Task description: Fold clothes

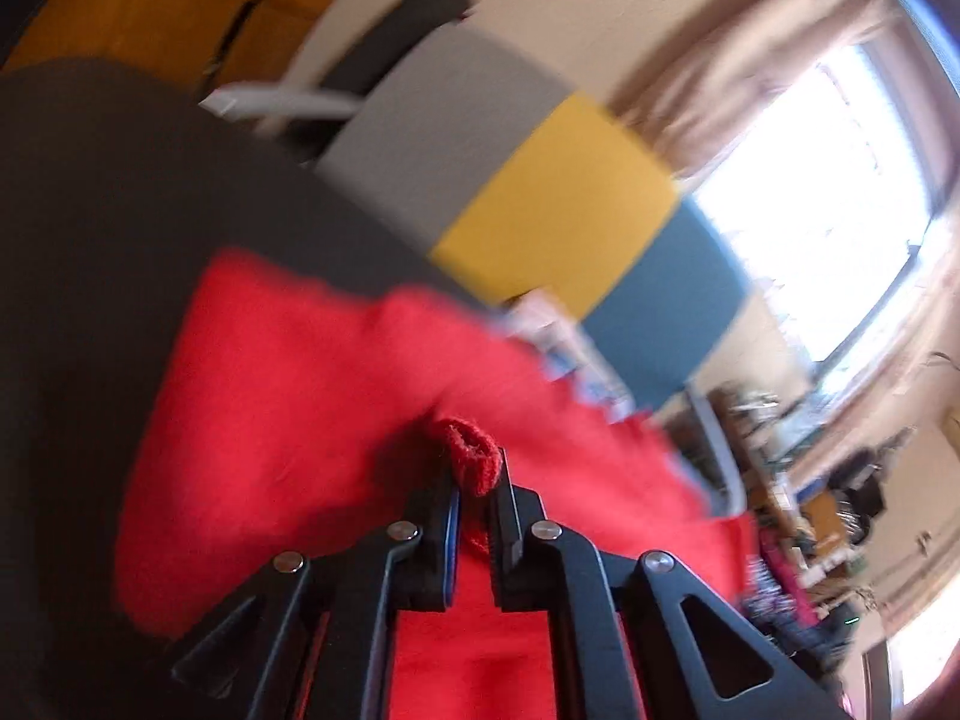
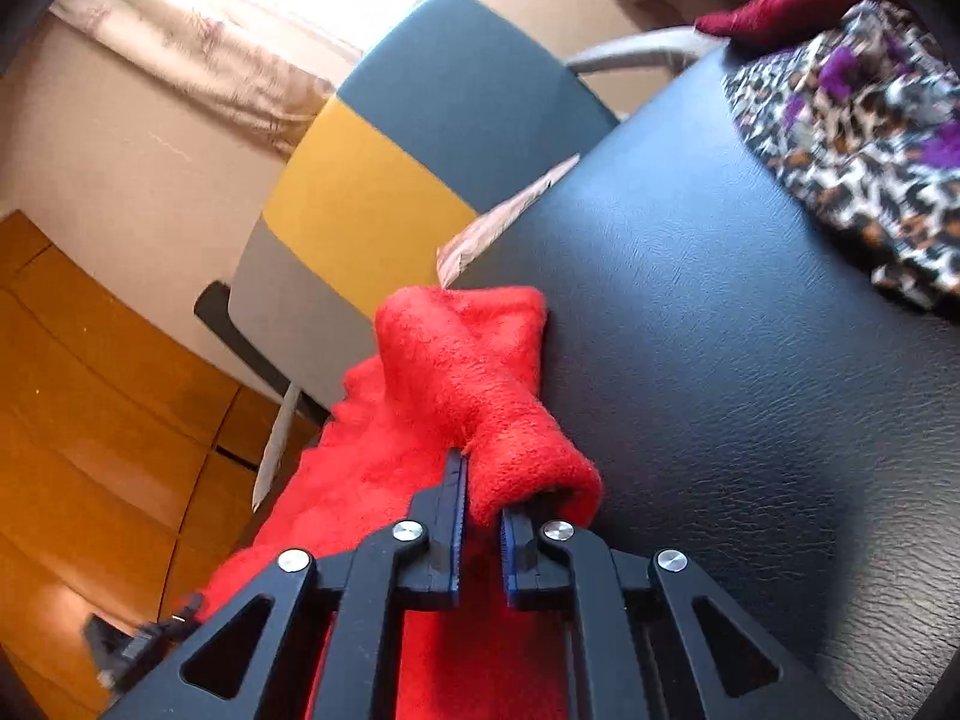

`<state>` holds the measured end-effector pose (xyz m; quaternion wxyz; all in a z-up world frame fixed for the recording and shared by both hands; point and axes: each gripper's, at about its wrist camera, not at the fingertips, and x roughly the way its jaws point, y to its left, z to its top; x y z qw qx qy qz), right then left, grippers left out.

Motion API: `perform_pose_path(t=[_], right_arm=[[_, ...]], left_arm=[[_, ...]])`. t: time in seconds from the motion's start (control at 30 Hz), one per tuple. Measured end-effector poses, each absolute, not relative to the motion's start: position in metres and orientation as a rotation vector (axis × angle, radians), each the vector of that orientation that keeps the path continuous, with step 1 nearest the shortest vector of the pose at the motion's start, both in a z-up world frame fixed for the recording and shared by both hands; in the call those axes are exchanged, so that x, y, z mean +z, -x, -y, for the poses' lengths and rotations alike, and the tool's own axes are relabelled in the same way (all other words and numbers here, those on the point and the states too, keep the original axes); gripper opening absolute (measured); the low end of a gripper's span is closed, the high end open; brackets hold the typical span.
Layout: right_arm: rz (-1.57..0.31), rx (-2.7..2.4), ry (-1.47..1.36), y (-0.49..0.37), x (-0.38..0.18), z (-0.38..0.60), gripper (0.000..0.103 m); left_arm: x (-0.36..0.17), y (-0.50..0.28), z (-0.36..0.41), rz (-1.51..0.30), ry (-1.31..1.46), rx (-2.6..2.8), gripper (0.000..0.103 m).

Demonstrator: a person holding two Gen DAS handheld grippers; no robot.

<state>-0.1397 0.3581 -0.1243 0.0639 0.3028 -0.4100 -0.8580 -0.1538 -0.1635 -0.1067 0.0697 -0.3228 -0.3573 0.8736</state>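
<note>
Both claws grasp the red fleece garment point(image 2: 456, 372) lying on the black leather-grain table point(image 2: 720, 360), the left gripper point(image 1: 477, 480) pinching a bunched fold, the right gripper point(image 2: 480, 498) clamping a rolled edge, with a grey-yellow-blue chair point(image 2: 384, 180) beyond the table and a leopard-print cloth point(image 2: 858, 138) farther along it.

I see a chair point(image 2: 384, 180) with grey, yellow and blue stripes at the far edge of the dark table point(image 2: 720, 360). Behind it are a pale wall point(image 1: 600, 18), bright window point(image 1: 810, 210), beige curtain point(image 2: 180, 48) and wooden floor point(image 2: 90, 390).
</note>
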Motion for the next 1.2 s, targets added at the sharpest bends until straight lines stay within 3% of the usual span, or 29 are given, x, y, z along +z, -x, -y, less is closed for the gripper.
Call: perform_pose_path(t=[0.07,0.1,0.17,0.23,0.33,0.47,0.6,0.7,0.73,0.77,0.8,0.87,0.97,1.0,1.2], right_arm=[[1.253,-2.519,-0.939,0.141,-0.123,-0.361,0.023],[1.260,-2.483,-0.951,0.142,-0.121,-0.362,0.035],[1.207,-2.398,-0.962,0.135,-0.110,-0.364,0.043],[1.106,-2.438,-0.913,0.118,-0.092,-0.372,0.041],[1.103,-2.549,-0.872,0.116,-0.077,-0.395,0.033],[1.085,-2.569,-1.097,0.171,-0.087,-0.399,0.032],[0.996,-2.483,-1.278,0.213,-0.103,-0.377,0.032],[0.921,-2.503,-1.279,0.213,-0.099,-0.369,0.042],[0.819,-2.545,-1.287,0.214,-0.097,-0.362,0.041],[0.705,-2.586,-1.296,0.214,-0.094,-0.354,0.035],[0.590,-2.623,-1.303,0.214,-0.092,-0.347,0.007],[0.411,-2.702,-1.322,0.212,-0.089,-0.340,0.008],[0.358,-2.837,-1.318,0.214,-0.089,-0.358,0.005],[0.385,-2.845,-1.335,0.216,-0.094,-0.367,0.000],[0.658,-2.781,-1.175,0.194,-0.083,-0.392,0.005]], left_arm=[[-0.108,0.149,0.173,1.103,0.958,2.661,0.008],[-0.109,0.149,0.173,1.107,0.959,2.658,0.008],[-0.111,0.151,0.173,1.108,0.963,2.648,0.008],[-0.113,0.153,0.174,1.110,0.960,2.641,0.008],[-0.115,0.154,0.176,1.118,0.955,2.621,0.008],[-0.118,0.155,0.176,1.130,0.942,2.615,0.008],[-0.119,0.152,0.179,1.125,0.942,2.616,0.008],[-0.120,0.151,0.179,1.127,0.938,2.614,0.008],[-0.121,0.151,0.179,1.128,0.938,2.613,0.008],[-0.121,0.151,0.179,1.129,0.937,2.612,0.008],[-0.121,0.151,0.179,1.131,0.935,2.611,0.008],[-0.122,0.151,0.179,1.134,0.932,2.608,0.008],[-0.122,0.152,0.179,1.128,0.936,2.605,0.008],[-0.123,0.152,0.179,1.129,0.935,2.605,0.008],[-0.125,0.151,0.180,1.136,0.929,2.598,0.008]])
